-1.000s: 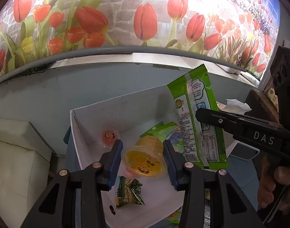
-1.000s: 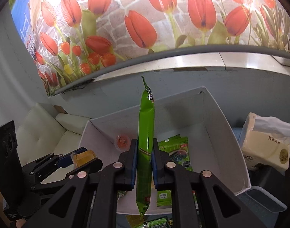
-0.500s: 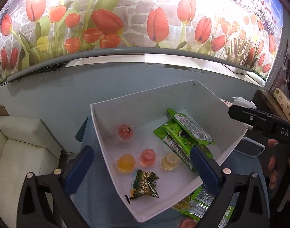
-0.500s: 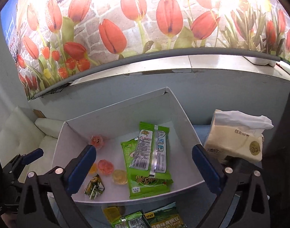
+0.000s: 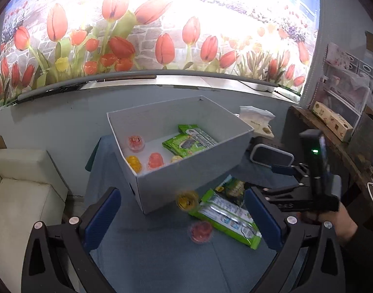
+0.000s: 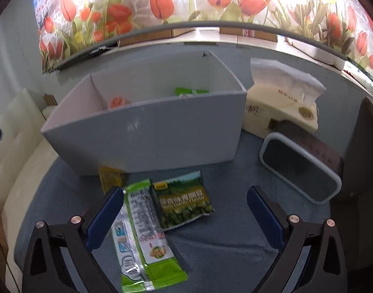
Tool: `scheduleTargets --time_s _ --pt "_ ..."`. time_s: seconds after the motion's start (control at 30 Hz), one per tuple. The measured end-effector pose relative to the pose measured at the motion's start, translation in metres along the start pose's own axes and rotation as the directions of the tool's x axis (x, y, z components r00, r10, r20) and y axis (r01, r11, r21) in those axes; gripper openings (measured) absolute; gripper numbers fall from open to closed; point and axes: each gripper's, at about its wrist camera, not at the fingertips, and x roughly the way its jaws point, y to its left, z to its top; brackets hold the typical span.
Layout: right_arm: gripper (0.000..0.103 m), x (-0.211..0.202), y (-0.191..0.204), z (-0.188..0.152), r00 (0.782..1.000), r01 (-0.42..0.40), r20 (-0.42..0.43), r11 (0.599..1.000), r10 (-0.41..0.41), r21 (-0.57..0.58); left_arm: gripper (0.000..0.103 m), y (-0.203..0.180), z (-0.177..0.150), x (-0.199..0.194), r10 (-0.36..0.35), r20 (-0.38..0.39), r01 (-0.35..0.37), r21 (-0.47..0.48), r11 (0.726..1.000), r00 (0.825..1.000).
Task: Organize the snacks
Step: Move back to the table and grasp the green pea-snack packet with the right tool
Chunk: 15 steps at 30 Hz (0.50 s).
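White box (image 5: 186, 171) contains three jelly cups (image 5: 155, 160) and green packets (image 5: 189, 141). Left gripper (image 5: 181, 217) and right gripper (image 6: 184, 217): jaws wide apart, empty, near the box.

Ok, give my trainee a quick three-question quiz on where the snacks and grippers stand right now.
1. True or false: both the left gripper and the right gripper are open and hold nothing.
2. How many jelly cups lie on the blue cloth outside the white box?
3. Which lies nearer the box: A, the long green packet, or B, the green pea packet?

Key: 1 true. 2 two: a yellow jelly cup and a red jelly cup. 3 B.
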Motion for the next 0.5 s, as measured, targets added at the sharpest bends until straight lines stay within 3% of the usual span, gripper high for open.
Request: scheduleTargets --time_s 0.23,0.5 --pt "0.103 0.039 -0.016 -0.02 0.998 -0.024 -0.057 0.999 0.025 0.027 0.103 -0.019 -0.065 -0.035 -0.028 -0.028 0.028 0.0 1.0 0.999" --pt "0.093 0.064 -0.018 -0.015 0.996 0.014 -0.084 1.0 -0.015 -0.012 0.103 -0.015 -0.09 -0.029 -0.04 -0.08 0.036 -0.043 0.998 0.996"
